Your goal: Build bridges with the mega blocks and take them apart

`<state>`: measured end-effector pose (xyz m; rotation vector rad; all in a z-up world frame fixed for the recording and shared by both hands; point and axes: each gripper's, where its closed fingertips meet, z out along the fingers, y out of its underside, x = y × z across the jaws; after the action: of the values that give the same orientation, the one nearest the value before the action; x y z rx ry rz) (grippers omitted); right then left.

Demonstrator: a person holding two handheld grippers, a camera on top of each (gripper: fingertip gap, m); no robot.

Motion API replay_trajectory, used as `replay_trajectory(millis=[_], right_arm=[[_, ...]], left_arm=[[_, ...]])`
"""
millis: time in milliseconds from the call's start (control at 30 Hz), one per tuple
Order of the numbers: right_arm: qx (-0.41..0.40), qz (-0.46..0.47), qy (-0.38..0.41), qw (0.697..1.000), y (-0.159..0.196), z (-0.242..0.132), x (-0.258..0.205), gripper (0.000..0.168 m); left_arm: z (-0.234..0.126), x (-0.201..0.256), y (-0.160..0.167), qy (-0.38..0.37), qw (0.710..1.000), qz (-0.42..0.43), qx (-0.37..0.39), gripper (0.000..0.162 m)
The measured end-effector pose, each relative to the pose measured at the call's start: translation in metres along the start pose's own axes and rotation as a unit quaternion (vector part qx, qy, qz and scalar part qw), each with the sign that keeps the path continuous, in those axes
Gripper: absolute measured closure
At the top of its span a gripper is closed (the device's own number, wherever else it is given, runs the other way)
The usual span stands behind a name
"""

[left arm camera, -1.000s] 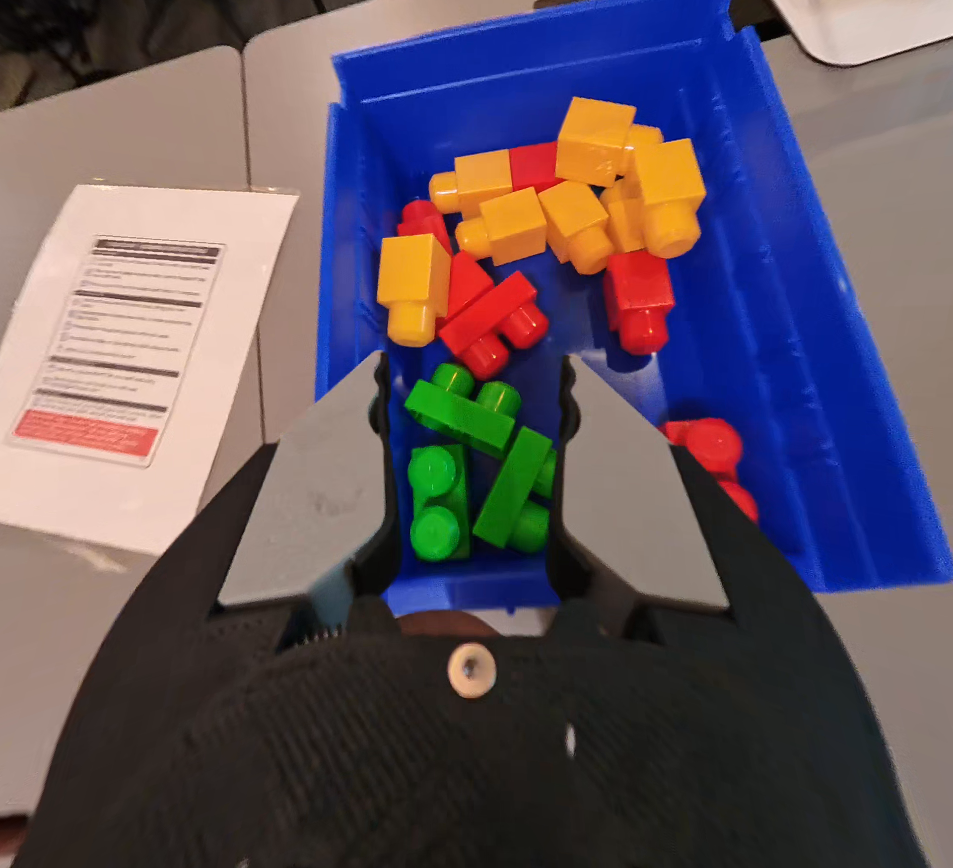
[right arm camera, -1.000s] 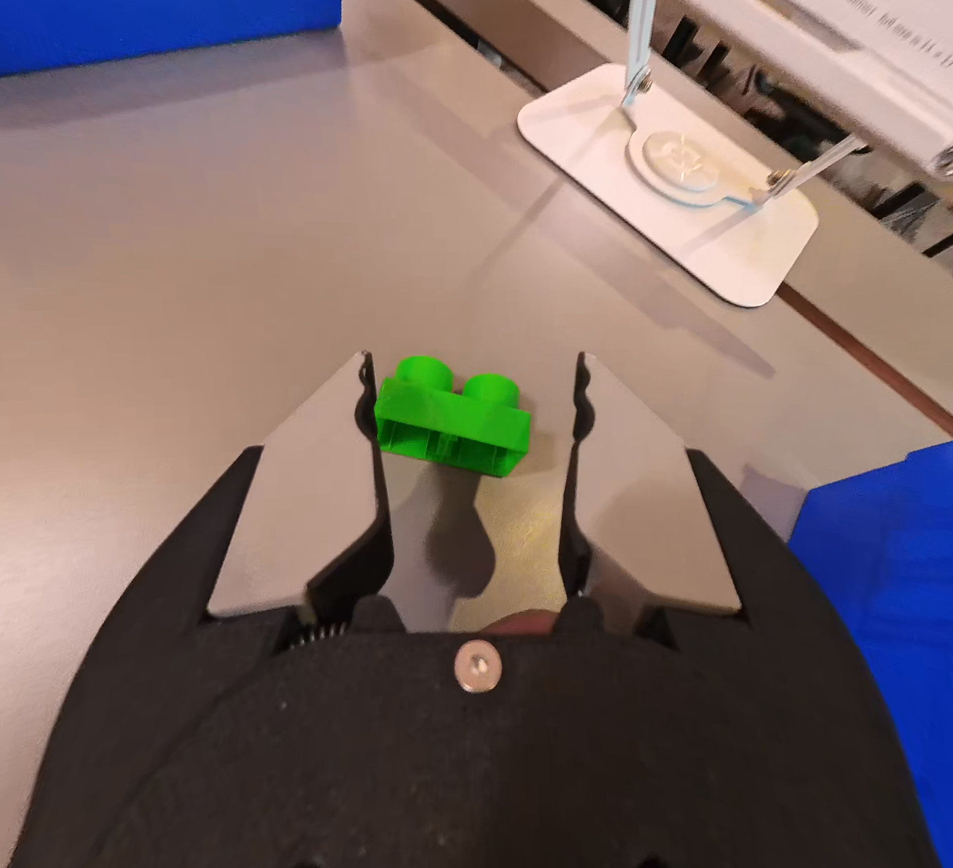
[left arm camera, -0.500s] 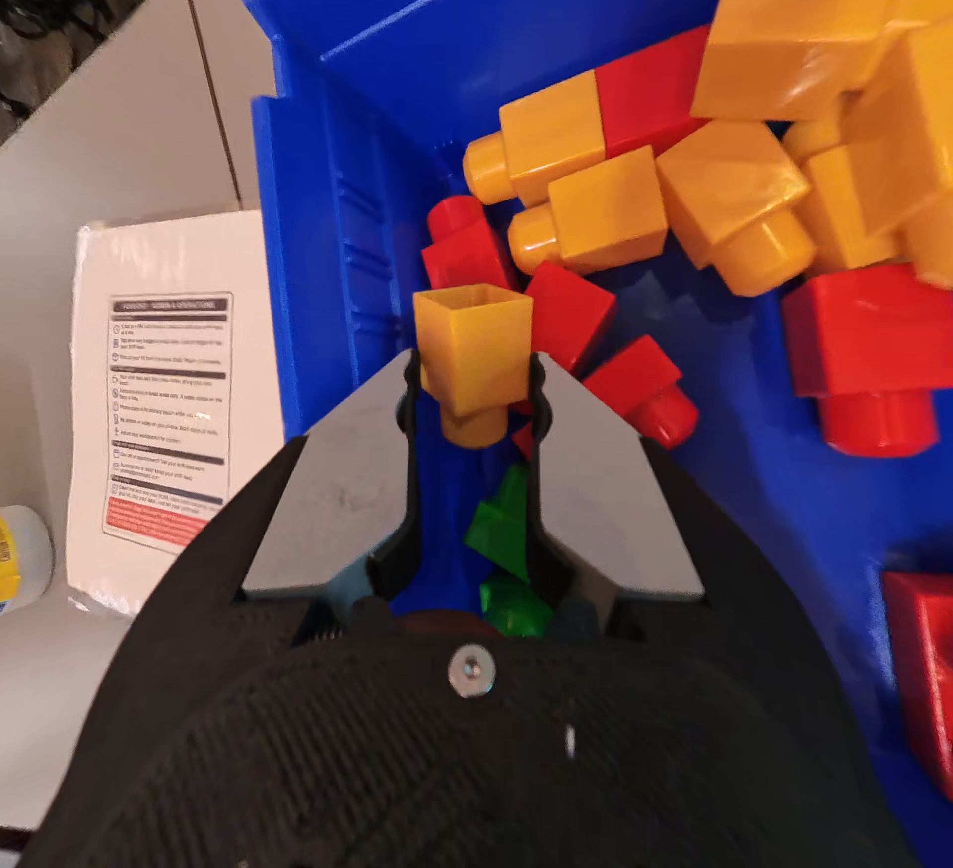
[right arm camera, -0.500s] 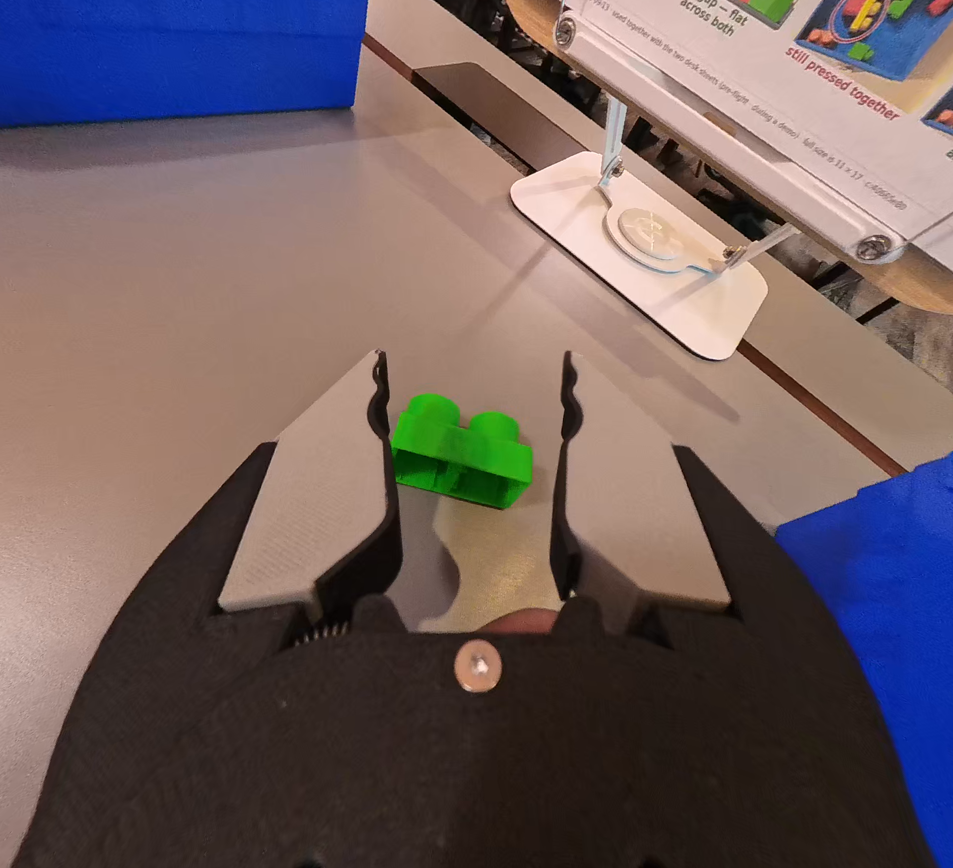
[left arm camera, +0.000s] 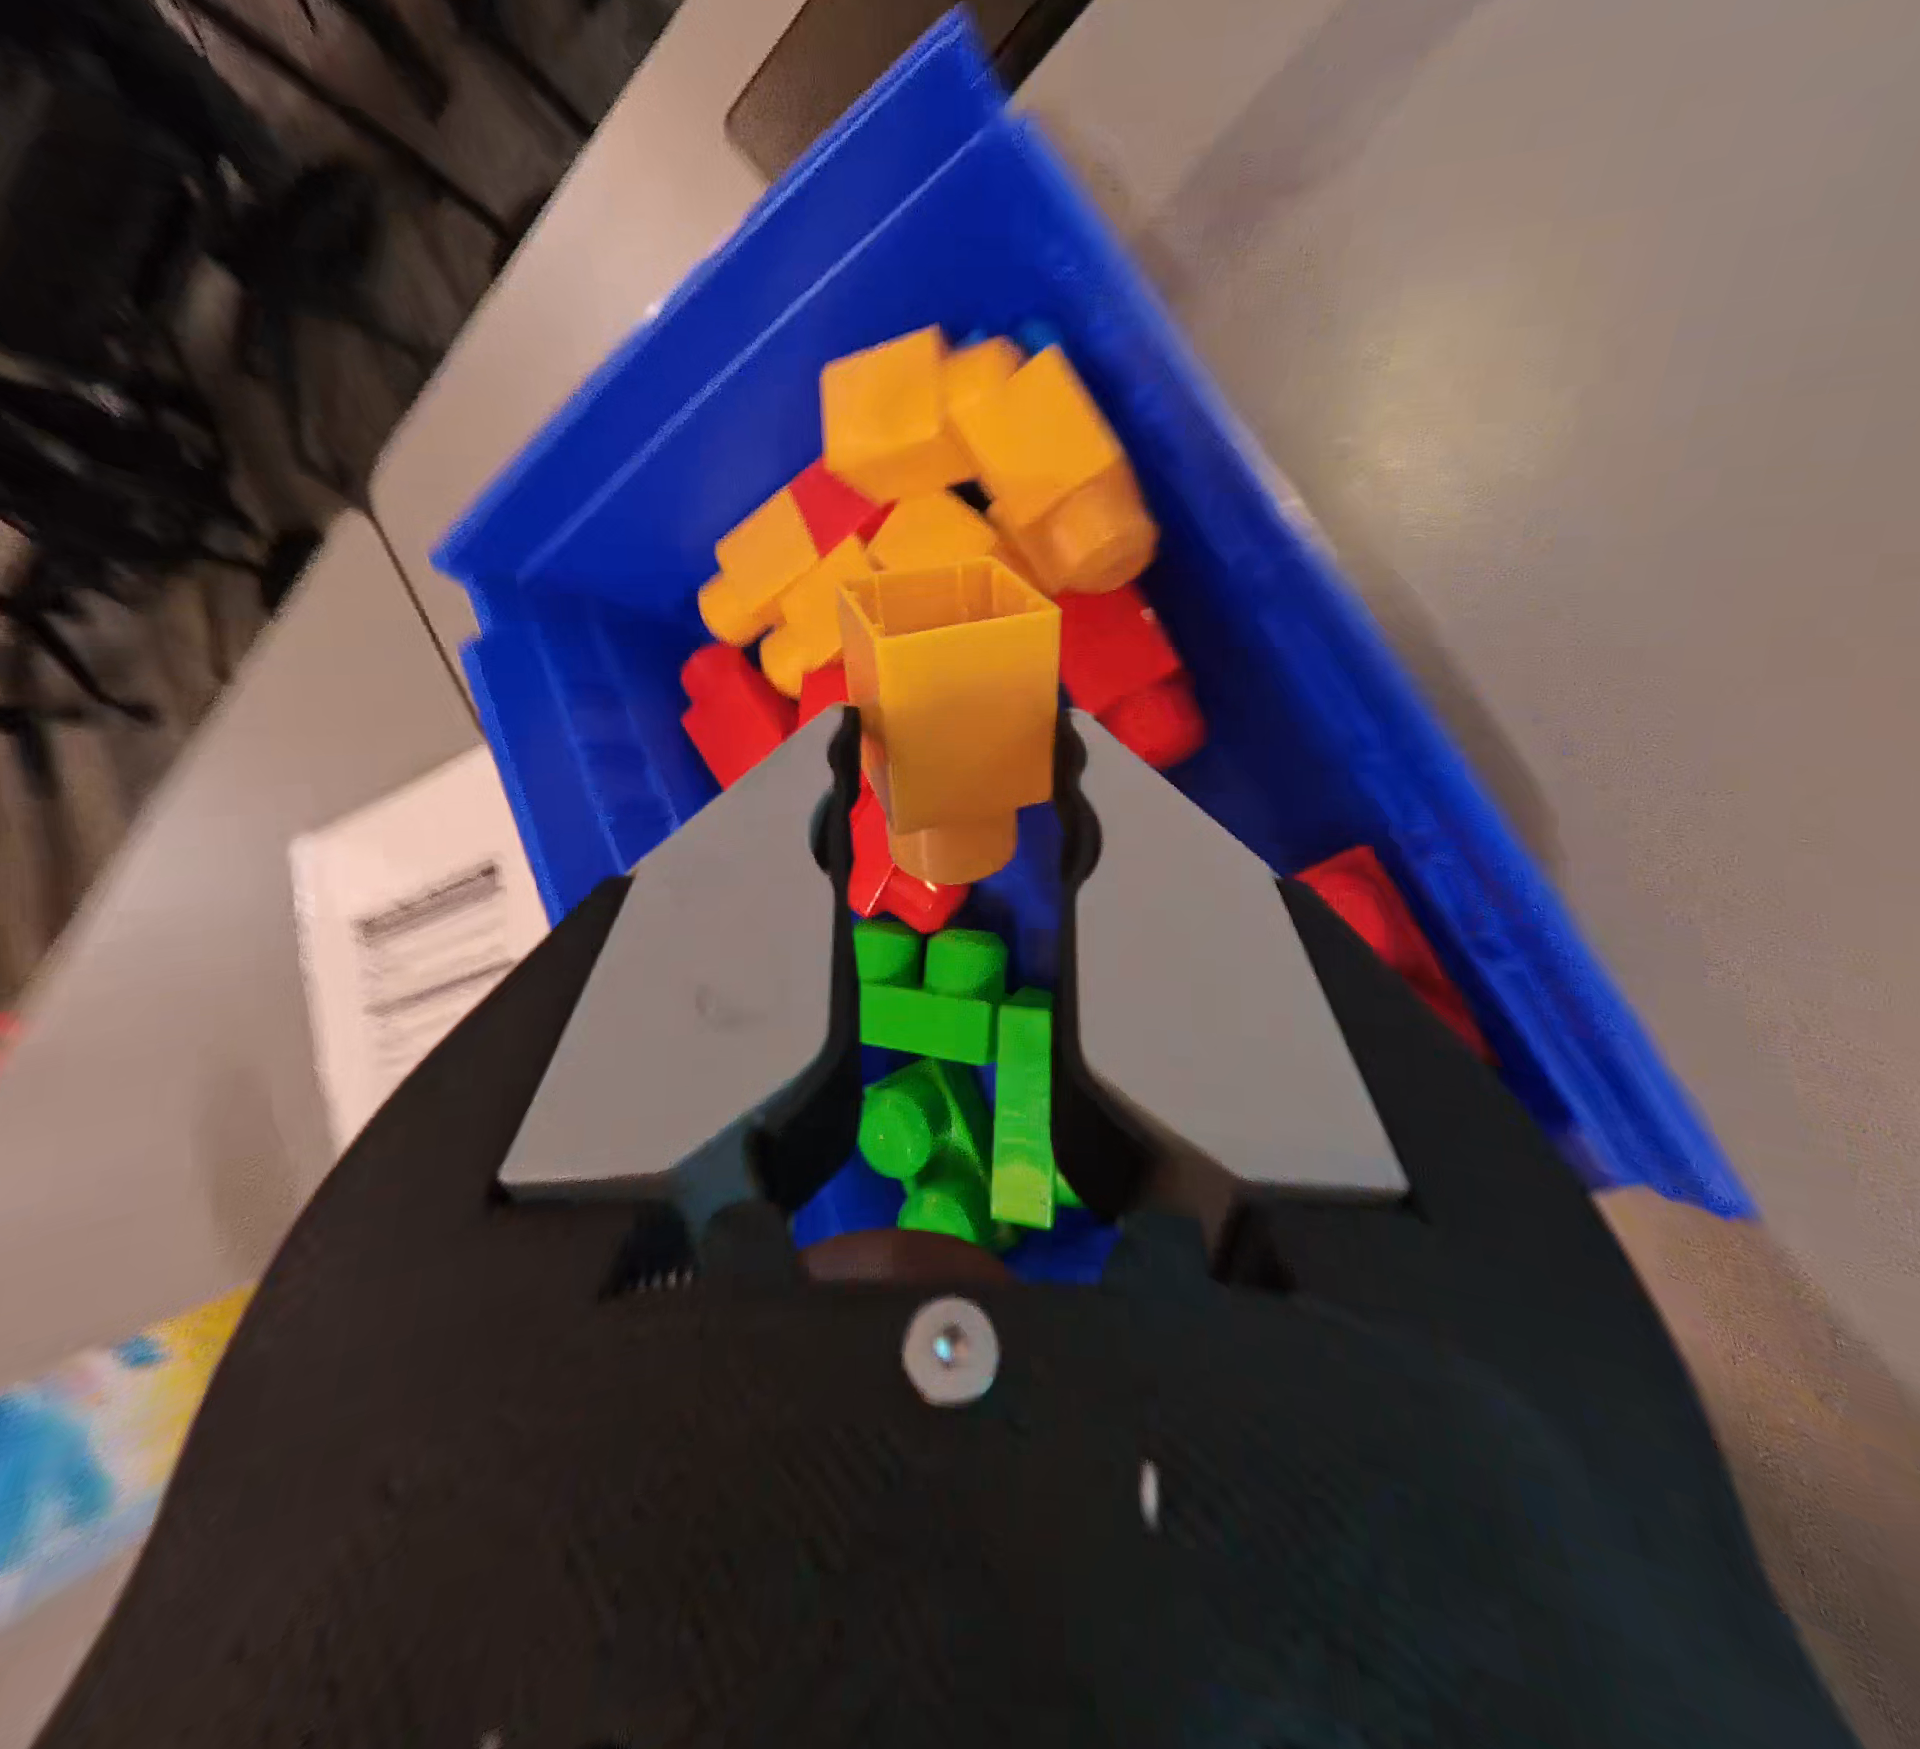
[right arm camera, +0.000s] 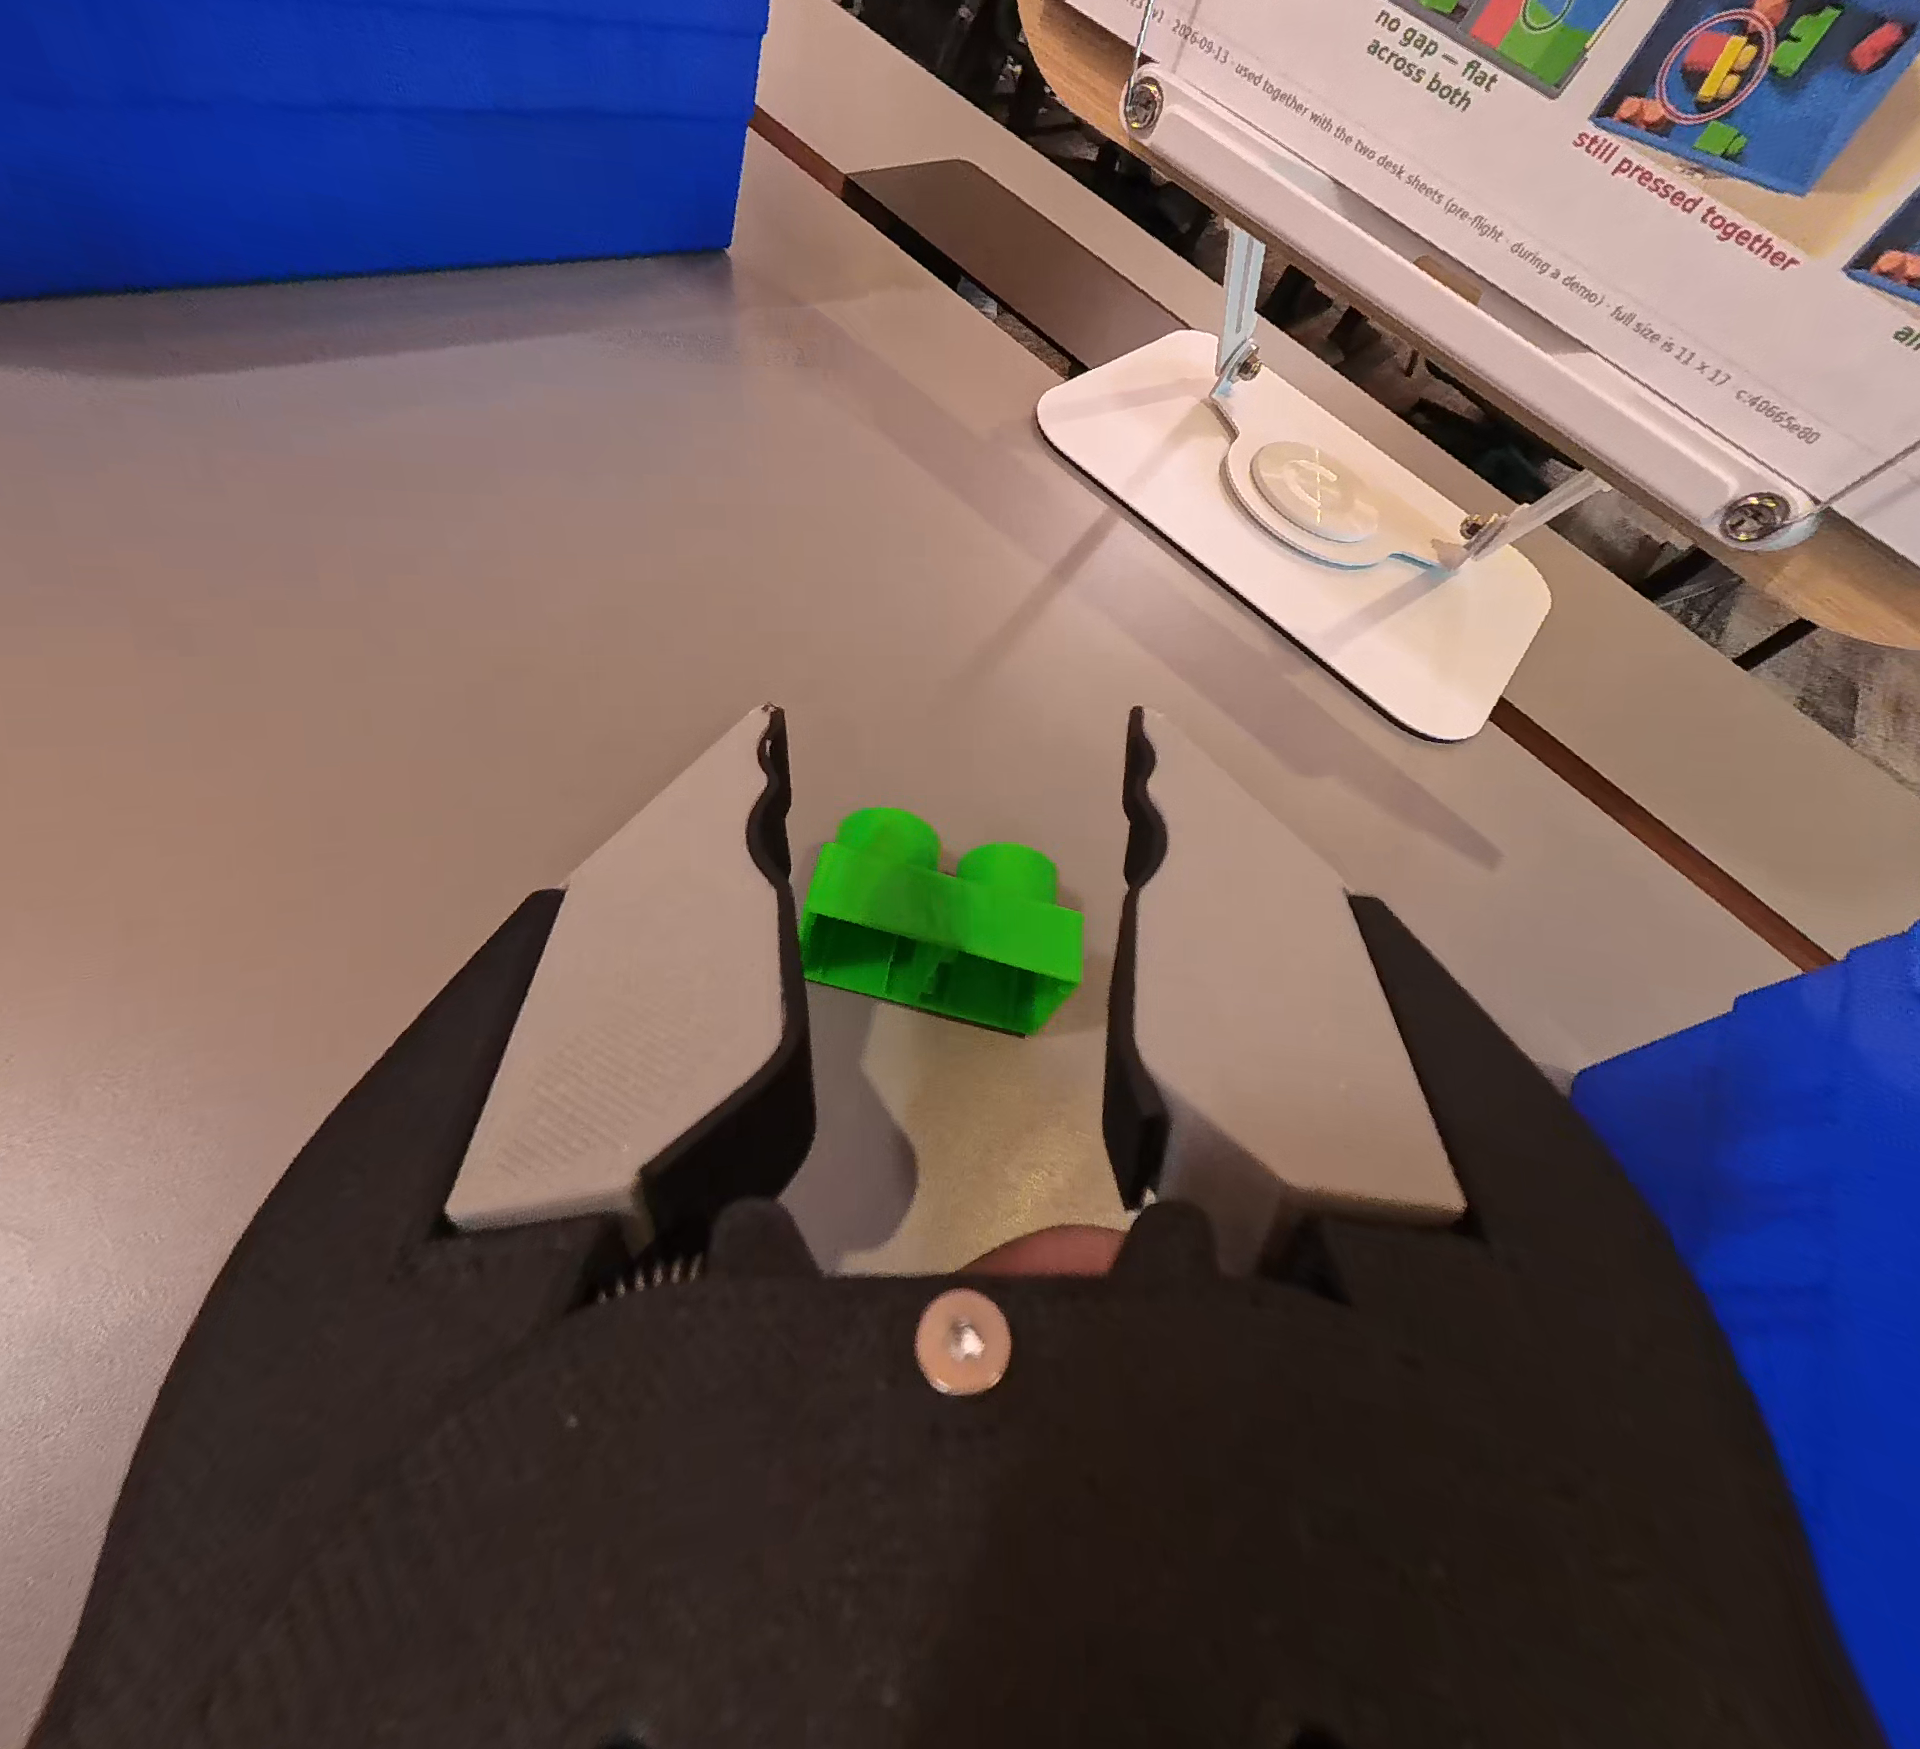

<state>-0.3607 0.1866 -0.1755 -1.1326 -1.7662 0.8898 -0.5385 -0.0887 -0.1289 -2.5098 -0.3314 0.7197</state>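
One hollow yellow single-stud plastic block [left arm camera: 951, 712] is pinched by its flat side walls in the left gripper [left arm camera: 951, 754], lifted above the blue plastic bin [left arm camera: 1299, 660] of loose blocks. Beside that bin, a green two-stud plastic block [right arm camera: 940, 936] lies tipped on the grey table [right arm camera: 416, 608], between the right gripper's [right arm camera: 951, 764] spread, empty fingers. Both look light, stiff and smooth; flat walls should grip better than round studs.

A white instruction board [right arm camera: 1538, 89] with red and green words, small black print and block pictures leans on a white stand [right arm camera: 1299, 536]. Beside the blue bin [left arm camera: 1299, 660] lies a paper sheet [left arm camera: 405, 951], its print too blurry to read.
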Motion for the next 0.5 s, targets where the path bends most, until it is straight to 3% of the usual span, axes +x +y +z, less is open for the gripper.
replay_trajectory(millis=[200,333,500], right_arm=[[0.0,0.012,-0.005,1.0,0.001,-0.001,0.003,0.106],[-0.001,0.018,-0.007,1.0,0.002,-0.002,0.005,0.106],[0.004,0.022,-0.009,1.0,-0.001,-0.004,0.007,0.106]], left_arm=[[-0.023,0.109,-0.051,0.014,0.968,0.251,0.008,0.127],[-0.006,0.183,-0.051,0.081,0.929,0.361,-0.001,0.126],[0.015,0.216,-0.042,0.085,0.889,0.45,-0.028,0.126]])
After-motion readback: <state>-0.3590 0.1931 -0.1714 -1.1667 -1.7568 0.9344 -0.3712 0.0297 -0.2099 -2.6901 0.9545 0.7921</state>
